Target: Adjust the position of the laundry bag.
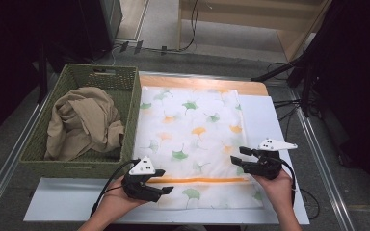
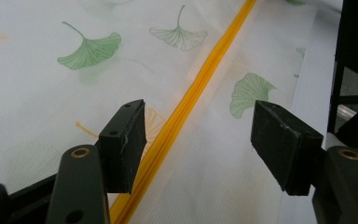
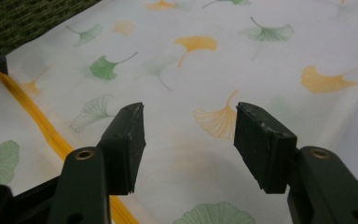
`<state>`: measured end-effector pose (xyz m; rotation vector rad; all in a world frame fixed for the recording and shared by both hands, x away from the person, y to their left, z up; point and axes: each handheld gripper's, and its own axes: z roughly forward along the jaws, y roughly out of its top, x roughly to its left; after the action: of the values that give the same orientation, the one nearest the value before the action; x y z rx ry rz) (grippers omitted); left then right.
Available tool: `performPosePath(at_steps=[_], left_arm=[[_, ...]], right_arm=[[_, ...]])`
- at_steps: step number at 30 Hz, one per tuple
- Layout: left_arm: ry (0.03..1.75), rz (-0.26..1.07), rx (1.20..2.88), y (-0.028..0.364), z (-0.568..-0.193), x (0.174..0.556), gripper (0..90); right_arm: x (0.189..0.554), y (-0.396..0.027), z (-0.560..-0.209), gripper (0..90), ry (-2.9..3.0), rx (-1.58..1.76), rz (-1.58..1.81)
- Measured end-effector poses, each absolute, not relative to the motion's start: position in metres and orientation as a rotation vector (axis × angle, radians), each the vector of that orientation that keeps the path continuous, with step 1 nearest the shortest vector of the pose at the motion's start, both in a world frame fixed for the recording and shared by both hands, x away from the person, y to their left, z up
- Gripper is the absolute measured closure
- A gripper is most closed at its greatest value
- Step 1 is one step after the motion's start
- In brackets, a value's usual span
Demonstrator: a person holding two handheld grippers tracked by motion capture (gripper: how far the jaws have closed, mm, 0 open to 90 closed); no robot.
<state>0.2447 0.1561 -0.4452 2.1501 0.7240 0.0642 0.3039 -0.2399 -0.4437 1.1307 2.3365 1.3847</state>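
While both grippers hover over leaf-print cloth [image 1: 192,139], left gripper [image 1: 160,180] gapes empty, right gripper [image 1: 238,158] likewise wide, nothing held.

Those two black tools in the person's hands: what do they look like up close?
Each is a matt black two-jaw clamp. The left gripper and the right gripper each carry a pale three-cornered plate with dark dots, and a black cable trails from each. Up close, the blocky pads sit on arms with brass-coloured rivets. The forearms are bare.
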Motion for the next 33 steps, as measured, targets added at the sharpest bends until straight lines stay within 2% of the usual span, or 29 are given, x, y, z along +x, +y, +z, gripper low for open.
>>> performPosePath(at_steps=[11,17,33], left_arm=[[0.741,0.065,2.123,0.1545,-0.4427,0.2449,34.6],[0.728,0.046,2.153,0.1563,-0.4401,0.243,38.1],[0.703,0.046,2.17,0.1482,-0.4402,0.2469,38.7]], right_arm=[[0.3029,-0.2387,-0.4441,43.3,2.354,1.121,1.425],[0.3017,-0.2366,-0.4437,43.3,2.354,1.15,1.406],[0.2944,-0.2399,-0.4469,42.5,2.338,1.199,1.354]])
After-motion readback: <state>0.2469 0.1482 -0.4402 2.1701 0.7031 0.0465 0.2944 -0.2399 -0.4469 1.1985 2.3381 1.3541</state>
